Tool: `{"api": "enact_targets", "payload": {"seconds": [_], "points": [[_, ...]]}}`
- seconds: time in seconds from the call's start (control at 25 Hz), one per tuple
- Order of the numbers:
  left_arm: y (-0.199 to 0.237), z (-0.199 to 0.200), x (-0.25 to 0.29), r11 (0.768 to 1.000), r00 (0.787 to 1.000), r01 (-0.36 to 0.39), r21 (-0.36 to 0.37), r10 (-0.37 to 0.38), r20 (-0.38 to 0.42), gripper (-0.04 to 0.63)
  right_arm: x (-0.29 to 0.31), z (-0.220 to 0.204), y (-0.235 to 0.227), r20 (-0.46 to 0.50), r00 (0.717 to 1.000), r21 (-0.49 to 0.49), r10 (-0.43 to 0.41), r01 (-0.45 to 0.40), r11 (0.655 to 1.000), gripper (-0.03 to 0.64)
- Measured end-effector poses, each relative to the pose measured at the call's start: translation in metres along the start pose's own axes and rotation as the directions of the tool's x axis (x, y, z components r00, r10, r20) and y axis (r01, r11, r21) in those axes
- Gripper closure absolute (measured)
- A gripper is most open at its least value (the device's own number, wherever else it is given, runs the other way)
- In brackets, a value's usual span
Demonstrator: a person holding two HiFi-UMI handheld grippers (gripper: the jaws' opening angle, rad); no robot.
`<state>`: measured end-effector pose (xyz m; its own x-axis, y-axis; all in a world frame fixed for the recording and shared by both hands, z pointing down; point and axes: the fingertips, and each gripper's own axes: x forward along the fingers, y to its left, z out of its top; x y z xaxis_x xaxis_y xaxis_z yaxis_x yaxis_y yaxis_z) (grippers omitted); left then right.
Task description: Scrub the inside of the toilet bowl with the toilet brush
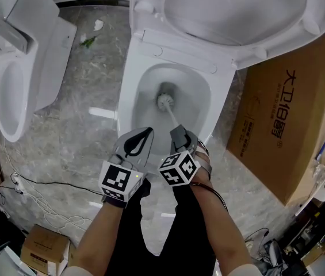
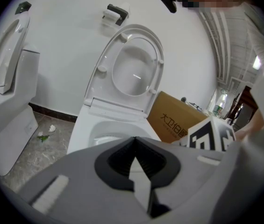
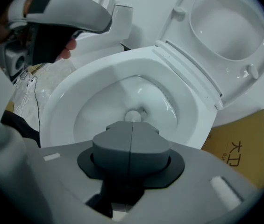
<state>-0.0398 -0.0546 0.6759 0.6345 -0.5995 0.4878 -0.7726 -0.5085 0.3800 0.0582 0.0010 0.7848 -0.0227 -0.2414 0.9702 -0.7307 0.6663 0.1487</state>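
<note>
The white toilet bowl [image 1: 129, 96] stands open in the middle of the head view, its lid and seat [image 1: 231, 10] raised. The toilet brush's round head [image 1: 164, 101] sits deep in the bowl by the drain. Its white handle [image 1: 172, 117] slants back to my right gripper [image 1: 179, 133], which is shut on it just above the front rim. In the right gripper view the brush head [image 3: 132, 116] peeks out beyond the closed jaws of that gripper [image 3: 131, 125]. My left gripper [image 1: 146, 132] hovers beside it over the front rim, shut and holding nothing; the left gripper [image 2: 134, 140] faces the raised seat [image 2: 134, 69].
A second toilet [image 1: 12, 79] stands at the left. A large cardboard box [image 1: 289, 114] sits close against the toilet's right side. On the marble floor lie white cables [image 1: 35, 194], a small box [image 1: 44, 247] and bits of litter [image 1: 90, 39].
</note>
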Motion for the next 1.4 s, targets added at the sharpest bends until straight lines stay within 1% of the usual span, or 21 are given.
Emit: {"api": "enact_targets", "payload": {"seconds": [0.2,0.36,0.6,0.76,0.88,1.0,1.16,1.24,1.4], "points": [[0.004,0.001,0.003,1.0,1.0,-0.006,0.001,0.006,0.005,0.589,0.035,0.018,-0.012,-0.018,1.0,0.022,-0.025,0.025,0.999,0.453],[0.007,0.0,0.007,1.0,1.0,-0.013,0.001,0.013,0.011,0.589,0.062,0.025,-0.018,-0.024,0.999,0.026,-0.025,0.026,0.999,0.453],[0.008,-0.005,0.018,0.999,1.0,-0.018,-0.03,0.019,0.019,0.589,0.077,0.032,-0.019,0.003,0.999,0.031,-0.045,0.044,0.999,0.453],[0.01,-0.002,0.025,0.999,0.999,-0.021,-0.029,0.022,0.028,0.589,0.079,0.043,-0.024,0.025,0.999,0.057,-0.047,0.045,0.997,0.453],[0.013,0.001,0.026,0.999,0.999,-0.031,-0.029,0.032,0.026,0.589,0.086,0.042,-0.027,0.024,0.999,0.062,-0.045,0.043,0.997,0.454],[0.01,0.008,0.022,0.999,0.999,-0.032,-0.037,0.033,0.027,0.589,0.076,0.038,-0.028,0.016,0.999,0.06,-0.033,0.032,0.998,0.453],[0.003,0.011,0.007,0.998,0.999,-0.041,-0.053,0.042,0.015,0.589,0.054,0.031,-0.018,-0.003,1.0,0.055,-0.005,0.006,0.998,0.453],[-0.004,0.015,0.0,0.998,0.999,-0.038,-0.056,0.039,0.012,0.589,0.042,0.027,-0.016,-0.002,1.0,0.061,-0.005,0.005,0.998,0.453],[-0.016,0.026,-0.014,0.998,1.0,-0.028,-0.056,0.028,0.008,0.589,0.009,0.019,-0.018,0.017,1.0,0.133,0.003,-0.006,0.991,0.454]]}}
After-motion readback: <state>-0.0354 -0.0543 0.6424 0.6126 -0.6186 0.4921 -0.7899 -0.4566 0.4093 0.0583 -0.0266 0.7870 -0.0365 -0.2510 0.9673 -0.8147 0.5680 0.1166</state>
